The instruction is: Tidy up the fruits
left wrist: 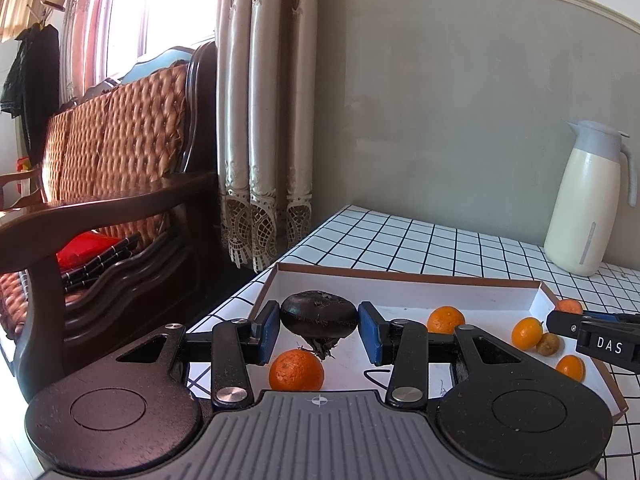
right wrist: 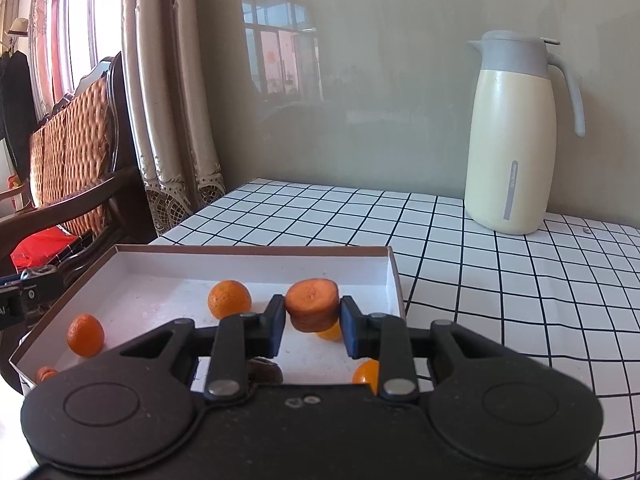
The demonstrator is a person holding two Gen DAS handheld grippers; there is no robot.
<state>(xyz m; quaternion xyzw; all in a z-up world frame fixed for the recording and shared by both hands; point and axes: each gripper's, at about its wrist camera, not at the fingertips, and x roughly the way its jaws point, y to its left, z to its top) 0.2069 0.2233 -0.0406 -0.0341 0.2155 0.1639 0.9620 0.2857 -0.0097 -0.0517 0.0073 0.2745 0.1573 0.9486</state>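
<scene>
1. Left tool (left wrist: 319, 326) was clamped on a dark, flattened round fruit (left wrist: 319, 314), blue pads pressed to both its sides. The fruit hung above the floor of the box (left wrist: 404, 280), a ragged stem end pointing down.
2. Right tool (right wrist: 312, 322) was clamped on a squat orange piece (right wrist: 312, 304) with a flat top, held clear of the box floor over the right part of the box (right wrist: 256, 254).
3. The box was a shallow white tray with a brown rim, resting on the white surface (right wrist: 500, 300) with a black grid pattern.
4. Loose in the box, seen from the left wrist: an orange (left wrist: 296, 370) just below the dark fruit, a second orange (left wrist: 446, 319) farther back, a third (left wrist: 527, 333) touching a small brownish fruit (left wrist: 549, 345), and a fourth (left wrist: 571, 367) near the right wall.
5. The right tool's finger (left wrist: 568, 322) reached in from the right edge of the left wrist view.
6. A cream jug (right wrist: 512, 140) with a grey lid stood on the surface near the wall, well apart from the box.
</scene>
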